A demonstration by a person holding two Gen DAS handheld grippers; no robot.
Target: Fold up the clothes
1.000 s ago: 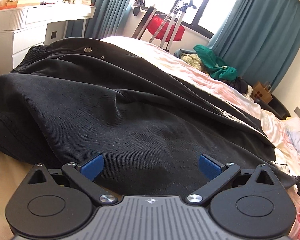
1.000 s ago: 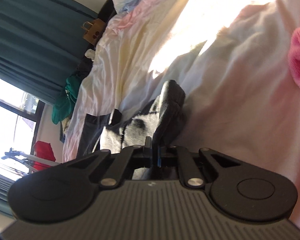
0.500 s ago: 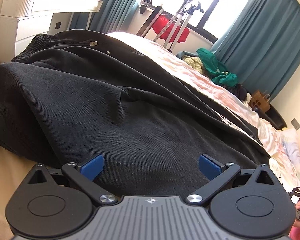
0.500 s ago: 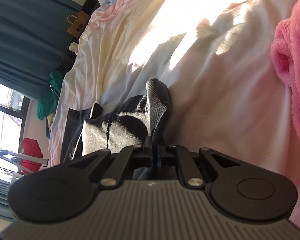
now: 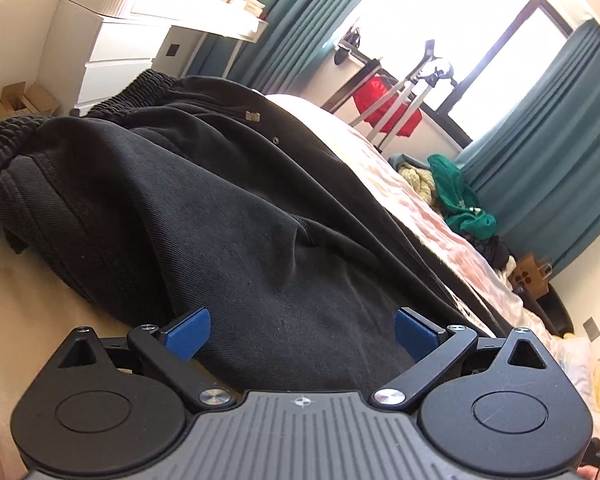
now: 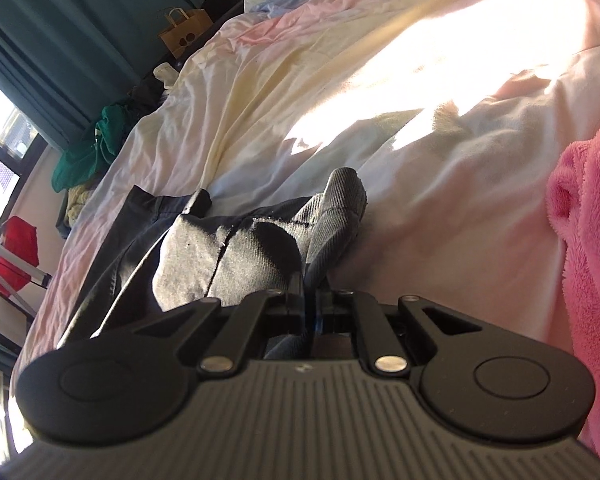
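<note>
The left claw (image 5: 302, 334) hovers with fingers apart over the black trousers (image 5: 228, 216), which lie along the bed (image 6: 380, 92), waistband far left; the right claw (image 6: 310, 304) is clamped on their near hem

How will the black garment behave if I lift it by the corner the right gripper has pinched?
The black garment will probably drape and sag: it already lies in soft folds. The thick twill weave suggests some weight, so most may drag along the bed sheet. The right gripper pinches only a small corner, which might slip.
</note>
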